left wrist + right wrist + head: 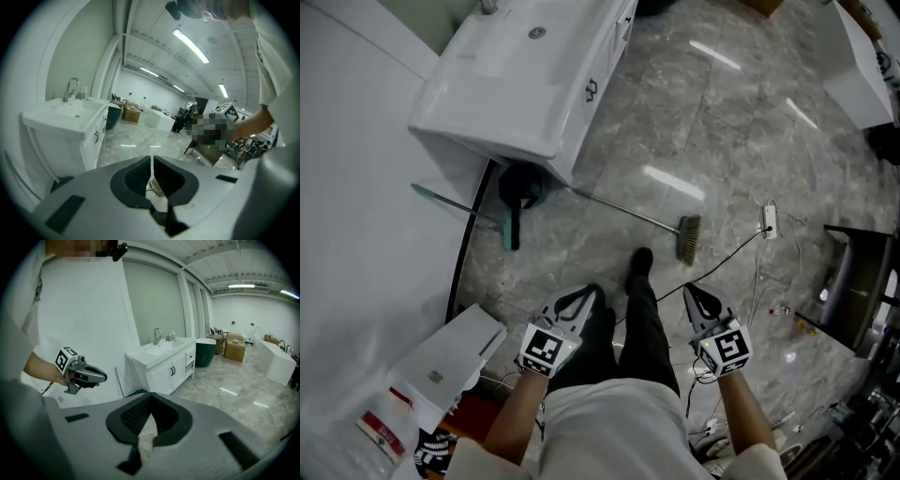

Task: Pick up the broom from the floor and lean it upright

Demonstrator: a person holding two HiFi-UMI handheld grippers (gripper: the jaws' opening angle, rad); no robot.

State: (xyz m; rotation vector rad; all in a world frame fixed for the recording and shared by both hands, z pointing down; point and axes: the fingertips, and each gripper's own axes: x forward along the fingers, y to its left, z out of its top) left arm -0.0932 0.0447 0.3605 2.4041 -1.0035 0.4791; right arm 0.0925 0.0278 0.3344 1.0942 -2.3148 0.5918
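Note:
The broom (623,210) lies flat on the grey marble floor, its thin handle running from the sink cabinet down to its bristle head (688,238). Both grippers hang in front of the person's waist, above the floor and short of the broom. My left gripper (592,290) is shut with nothing in it. Through the opening behind its jaws (151,160) a bit of the bristle head (157,187) shows. My right gripper (689,290) is also shut and empty (151,395). Each gripper view shows the other gripper off to the side.
A white sink cabinet (525,84) stands at upper left, with a dark bin (523,186) and a green long-handled dustpan (507,228) at its foot. The person's leg and shoe (639,264) stand by the broom head. A power strip with cable (769,220), a dark stand (853,281) and white boxes (455,356) lie around.

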